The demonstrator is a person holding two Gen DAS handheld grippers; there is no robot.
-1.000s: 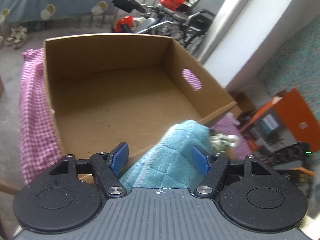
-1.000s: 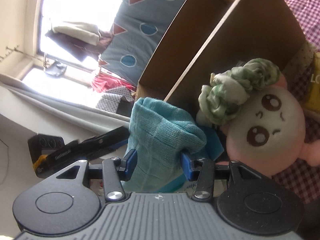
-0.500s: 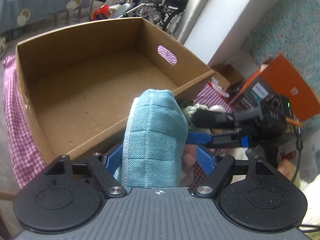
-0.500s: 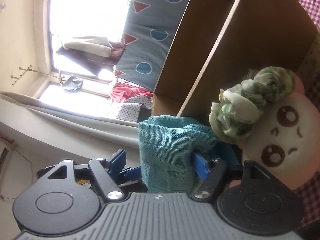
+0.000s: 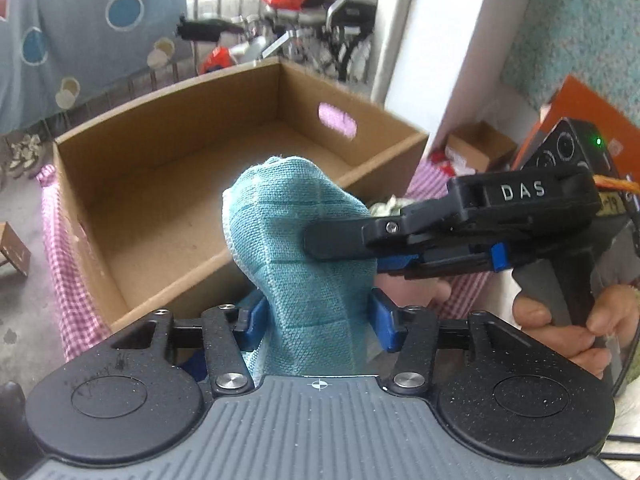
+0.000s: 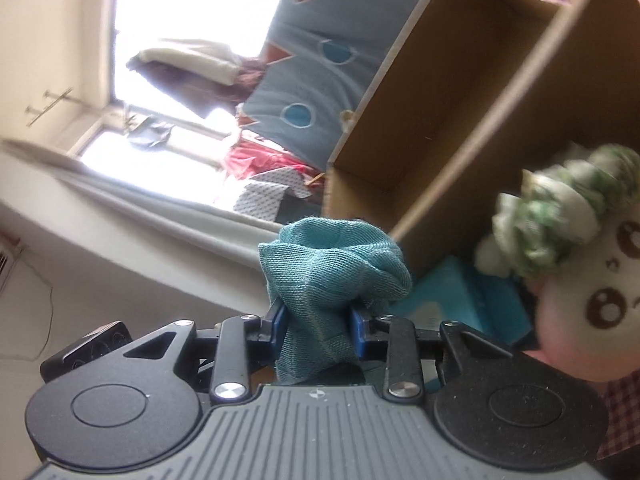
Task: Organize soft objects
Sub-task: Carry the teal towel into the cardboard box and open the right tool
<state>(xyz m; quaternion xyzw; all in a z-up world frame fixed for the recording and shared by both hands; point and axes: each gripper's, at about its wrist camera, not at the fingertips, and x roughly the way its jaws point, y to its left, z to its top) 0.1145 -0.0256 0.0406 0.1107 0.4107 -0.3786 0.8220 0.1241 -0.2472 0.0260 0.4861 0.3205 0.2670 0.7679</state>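
Note:
A teal woven cloth [image 5: 304,248] is held between both grippers in front of an open cardboard box [image 5: 192,184]. My left gripper [image 5: 316,320] is shut on the cloth's lower part. My right gripper [image 6: 320,324] is shut on the same cloth [image 6: 332,276]; it shows in the left wrist view [image 5: 340,246] coming in from the right and pinching the cloth. A pink plush toy [image 6: 592,308] with a green-and-white scrunchie [image 6: 560,220] on its head lies beside the box [image 6: 460,128].
The box stands on a pink checked cloth [image 5: 60,264]. An orange box [image 5: 588,116] and a small carton [image 5: 480,148] sit to the right. A blue sheet with circles [image 5: 80,36] and bicycles [image 5: 300,28] are behind. A teal flat item [image 6: 460,300] lies by the plush toy.
Both grippers have closed tighter on the teal cloth and lifted it. The right gripper has moved in from the right, across the left wrist view.

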